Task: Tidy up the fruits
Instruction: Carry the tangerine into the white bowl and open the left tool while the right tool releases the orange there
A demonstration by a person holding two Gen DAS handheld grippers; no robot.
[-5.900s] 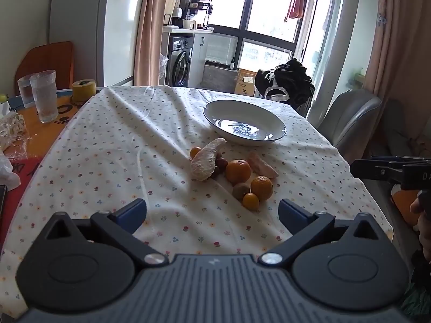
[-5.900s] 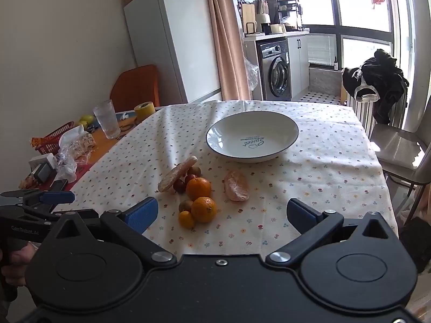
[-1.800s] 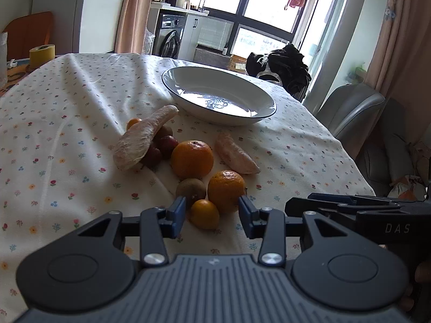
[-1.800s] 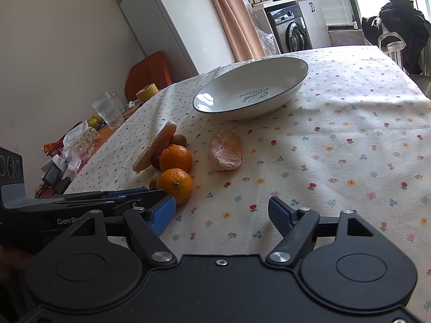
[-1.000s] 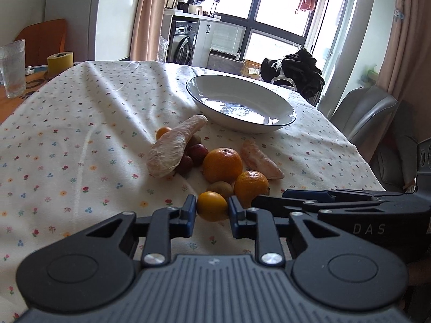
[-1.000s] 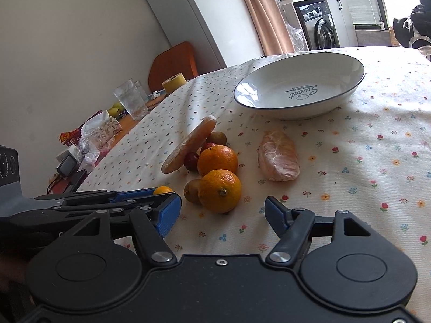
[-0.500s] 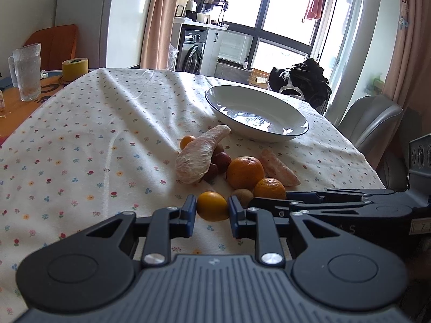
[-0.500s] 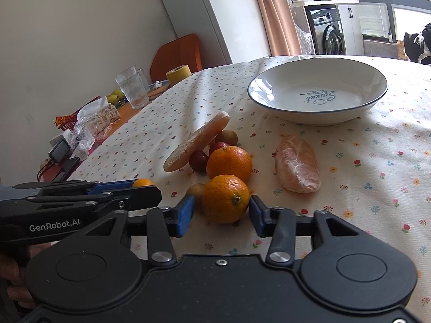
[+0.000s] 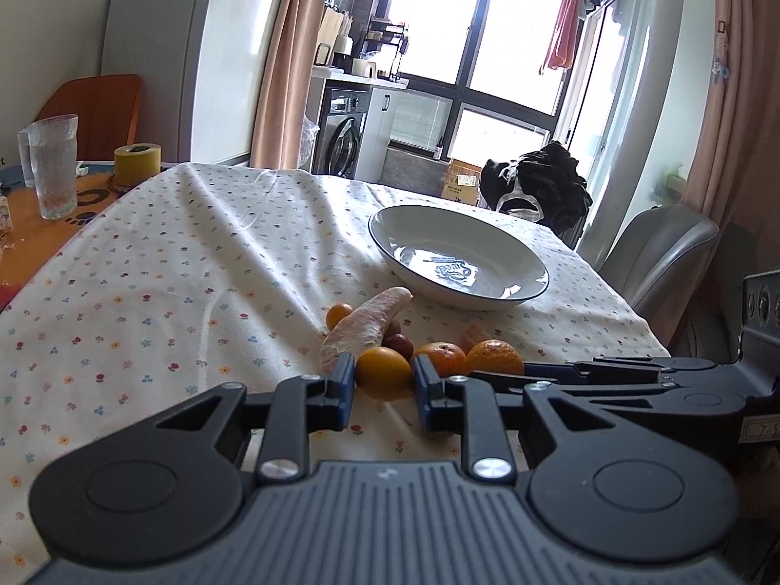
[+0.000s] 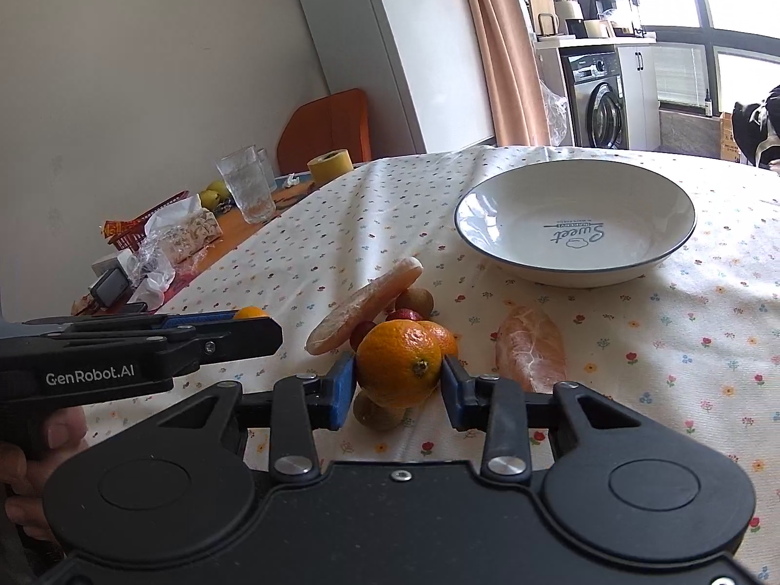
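My left gripper [image 9: 382, 382] is shut on a small orange fruit [image 9: 383, 379], held just above the flowered tablecloth. My right gripper [image 10: 397, 375] is shut on a mandarin [image 10: 399, 363], lifted a little over a kiwi [image 10: 378, 414]. On the cloth behind lie a second mandarin [image 10: 441, 336], red fruits [image 9: 397, 343], a long pomelo segment [image 10: 365, 312] propped on the pile, and another segment [image 10: 530, 348] to the right. The white bowl [image 10: 468, 229] stands empty beyond them. The left gripper [image 10: 243, 324] shows from the side in the right wrist view.
Drinking glasses [image 9: 52, 165] and a yellow tape roll [image 9: 137, 160] stand at the table's far left, with bags and a red basket [image 10: 180, 234] beside them. A grey chair [image 9: 658, 248] sits off the right edge.
The right gripper has shut on the mandarin and raised it off the pile. The left gripper, holding the small orange fruit, has lifted and tilted up.
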